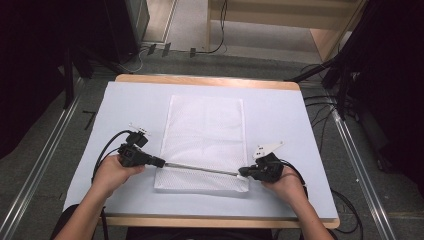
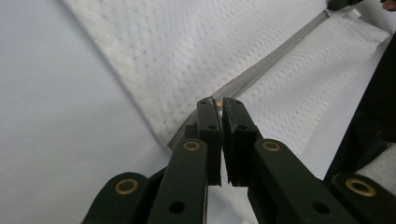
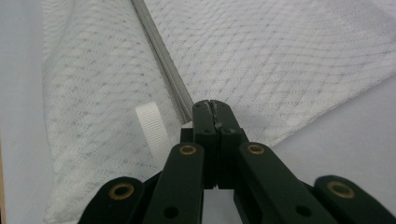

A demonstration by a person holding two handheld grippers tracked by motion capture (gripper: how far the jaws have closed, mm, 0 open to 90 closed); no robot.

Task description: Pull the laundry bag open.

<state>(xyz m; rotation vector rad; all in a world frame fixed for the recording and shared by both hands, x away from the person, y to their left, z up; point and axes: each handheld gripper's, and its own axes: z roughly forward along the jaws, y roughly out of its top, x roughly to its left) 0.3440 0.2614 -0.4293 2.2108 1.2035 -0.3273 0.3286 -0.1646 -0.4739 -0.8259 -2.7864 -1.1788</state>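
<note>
A white mesh bag (image 1: 205, 142) lies flat at the middle of the blue-grey table (image 1: 290, 120), its long axis running away from you, its grey zipper (image 1: 202, 169) crossing the near end. Your left gripper (image 1: 159, 161) pinches the small brass zipper pull (image 2: 217, 103), seen in the left gripper view. Your right gripper (image 1: 242, 173) clamps the zipper's other end; its view shows a white ribbed loop (image 3: 152, 127) beside the jaws.
</note>
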